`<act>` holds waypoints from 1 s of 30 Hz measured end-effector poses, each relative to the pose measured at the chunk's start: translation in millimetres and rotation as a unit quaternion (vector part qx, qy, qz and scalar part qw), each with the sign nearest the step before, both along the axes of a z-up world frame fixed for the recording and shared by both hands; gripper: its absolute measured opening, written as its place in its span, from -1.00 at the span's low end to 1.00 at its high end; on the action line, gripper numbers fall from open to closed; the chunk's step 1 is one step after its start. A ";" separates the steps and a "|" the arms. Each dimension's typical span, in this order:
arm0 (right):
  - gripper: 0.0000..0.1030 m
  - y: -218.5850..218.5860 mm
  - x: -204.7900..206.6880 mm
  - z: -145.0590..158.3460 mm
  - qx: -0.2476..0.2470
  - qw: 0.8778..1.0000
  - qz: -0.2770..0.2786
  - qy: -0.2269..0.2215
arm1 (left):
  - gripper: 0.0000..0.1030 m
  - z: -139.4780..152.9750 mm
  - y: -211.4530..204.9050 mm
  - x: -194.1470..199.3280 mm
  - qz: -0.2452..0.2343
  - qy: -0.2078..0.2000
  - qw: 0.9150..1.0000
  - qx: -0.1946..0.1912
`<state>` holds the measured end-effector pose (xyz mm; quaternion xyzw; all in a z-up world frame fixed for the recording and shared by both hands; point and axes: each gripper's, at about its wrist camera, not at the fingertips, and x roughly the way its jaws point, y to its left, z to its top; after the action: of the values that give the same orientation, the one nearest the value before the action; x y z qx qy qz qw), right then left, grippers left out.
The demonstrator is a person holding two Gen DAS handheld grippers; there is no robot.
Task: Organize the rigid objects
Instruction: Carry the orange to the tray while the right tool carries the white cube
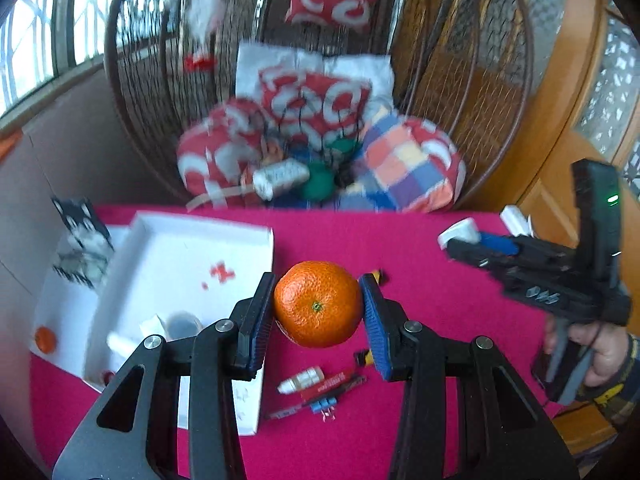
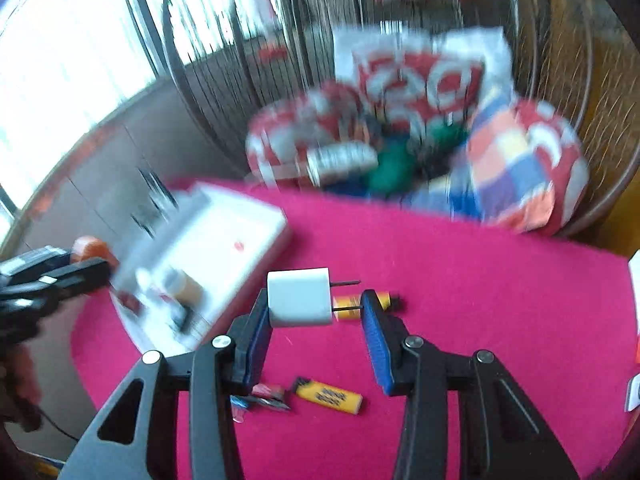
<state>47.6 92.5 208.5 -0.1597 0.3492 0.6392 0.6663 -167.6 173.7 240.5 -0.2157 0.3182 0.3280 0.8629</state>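
My left gripper (image 1: 318, 302) is shut on an orange mandarin (image 1: 320, 312) and holds it above the pink tablecloth (image 1: 440, 320). My right gripper (image 2: 316, 304) is shut on a white plug charger (image 2: 298, 298); the body rests against the left finger and the prongs reach the right finger (image 2: 374, 320). The left wrist view shows that right gripper (image 1: 452, 242) at the right, carrying the white charger (image 1: 460, 232). A white open box (image 1: 180, 256) with small items inside sits at the table's left. The right wrist view is blurred.
Two yellow lighters (image 2: 330, 396) (image 2: 352, 302), a small white bottle (image 1: 302, 380) and red pens (image 1: 336, 384) lie on the cloth. Another mandarin (image 1: 45, 338) sits left of the box. A wicker chair with cushions (image 1: 320, 120) stands behind the table.
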 end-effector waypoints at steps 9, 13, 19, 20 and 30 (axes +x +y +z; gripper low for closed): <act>-0.16 -38.0 -3.0 119.3 0.165 0.986 -0.031 0.010 | -0.20 53.3 -1.6 -45.2 0.034 -0.046 0.997 0.059; -0.16 -56.3 -13.8 152.9 0.211 0.977 -0.037 -0.012 | -0.20 66.4 -1.3 -63.8 0.044 -0.059 0.995 0.073; -0.16 -56.6 -38.5 167.7 0.238 0.971 -0.015 -0.010 | -0.20 79.3 0.4 -87.1 0.054 -0.072 0.992 0.089; -0.16 -54.6 -41.6 167.9 0.237 0.971 -0.010 -0.009 | -0.20 80.5 0.8 -90.6 0.056 -0.073 0.992 0.090; -0.16 -40.3 -65.0 162.6 0.226 0.974 0.009 0.002 | -0.20 79.7 8.7 -117.4 0.067 -0.074 0.991 0.090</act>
<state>-17.4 52.2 371.1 -0.0070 0.1958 0.7075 0.6790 -285.0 182.4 320.2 -0.1811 0.2075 0.3953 0.8763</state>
